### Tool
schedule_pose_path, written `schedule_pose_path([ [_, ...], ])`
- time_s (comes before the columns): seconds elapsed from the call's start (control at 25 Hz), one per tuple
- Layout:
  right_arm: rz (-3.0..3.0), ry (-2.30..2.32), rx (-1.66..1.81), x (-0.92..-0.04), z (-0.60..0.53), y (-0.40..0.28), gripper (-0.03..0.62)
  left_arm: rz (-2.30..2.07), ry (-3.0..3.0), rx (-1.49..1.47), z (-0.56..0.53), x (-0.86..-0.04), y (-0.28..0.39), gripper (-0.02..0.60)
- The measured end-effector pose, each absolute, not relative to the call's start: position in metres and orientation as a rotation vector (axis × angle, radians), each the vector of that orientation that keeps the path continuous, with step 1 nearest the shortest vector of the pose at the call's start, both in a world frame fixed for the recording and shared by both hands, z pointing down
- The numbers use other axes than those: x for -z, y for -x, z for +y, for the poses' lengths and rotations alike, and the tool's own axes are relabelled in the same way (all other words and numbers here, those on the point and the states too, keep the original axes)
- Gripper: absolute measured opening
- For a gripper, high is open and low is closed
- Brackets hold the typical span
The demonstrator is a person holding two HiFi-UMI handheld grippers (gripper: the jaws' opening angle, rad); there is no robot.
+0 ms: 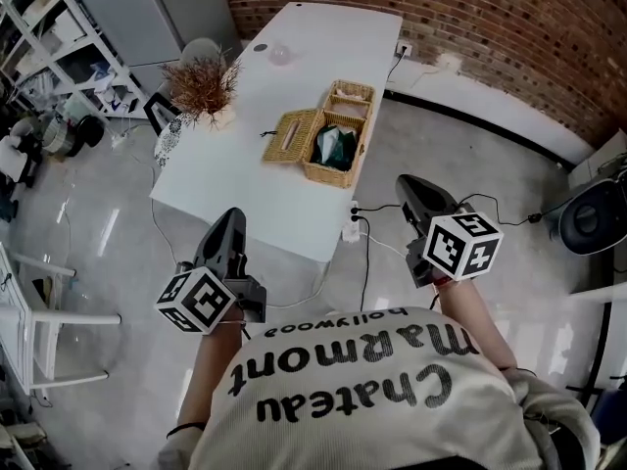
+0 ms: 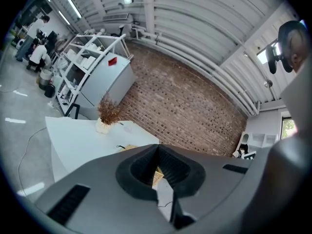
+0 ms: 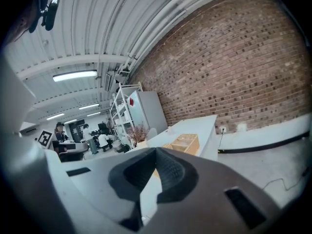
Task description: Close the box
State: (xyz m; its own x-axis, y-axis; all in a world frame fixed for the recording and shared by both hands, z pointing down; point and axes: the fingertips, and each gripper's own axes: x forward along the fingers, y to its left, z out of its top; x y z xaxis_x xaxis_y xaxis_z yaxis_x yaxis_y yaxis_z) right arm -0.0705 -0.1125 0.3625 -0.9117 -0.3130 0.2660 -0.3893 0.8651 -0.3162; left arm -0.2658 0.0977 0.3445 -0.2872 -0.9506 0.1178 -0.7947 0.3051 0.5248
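The dark grey fingers of the left gripper are pressed together, and nothing is between them. The dark grey fingers of the right gripper are pressed together too, and they hold nothing. In the head view, both grippers hang in the air over the shiny grey floor, close to the person's body. Each one has a white cube with black square marks at its back. The left one points at the near edge of the long white table. The right one is just past the table's near right corner. Both are well apart from the straw-coloured woven box, which sits near the middle of the table. The box is open. Its flat woven lid lies on the table at the box's left side, touching it. Something dark green lies in the near part of the box. Farther up the table, at its left edge, stands a bunch of dry brown twigs in a small pale pot. A red brick wall runs behind the table.
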Motion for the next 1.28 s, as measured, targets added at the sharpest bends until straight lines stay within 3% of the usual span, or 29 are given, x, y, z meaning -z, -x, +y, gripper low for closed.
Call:
schedule_pose_path([
  [0.92,-2.704,-0.619,-0.557,-0.401,-0.128,0.075,0.003,-2.051,-1.481,0.532,0.061,-0.407,0.288,0.0],
  [1.28,-2.7,-0.527,-0.503,-0.399,-0.18,0.113,0.003,-2.011,-1.24,0.726,0.036,-0.447,0.327,0.0],
])
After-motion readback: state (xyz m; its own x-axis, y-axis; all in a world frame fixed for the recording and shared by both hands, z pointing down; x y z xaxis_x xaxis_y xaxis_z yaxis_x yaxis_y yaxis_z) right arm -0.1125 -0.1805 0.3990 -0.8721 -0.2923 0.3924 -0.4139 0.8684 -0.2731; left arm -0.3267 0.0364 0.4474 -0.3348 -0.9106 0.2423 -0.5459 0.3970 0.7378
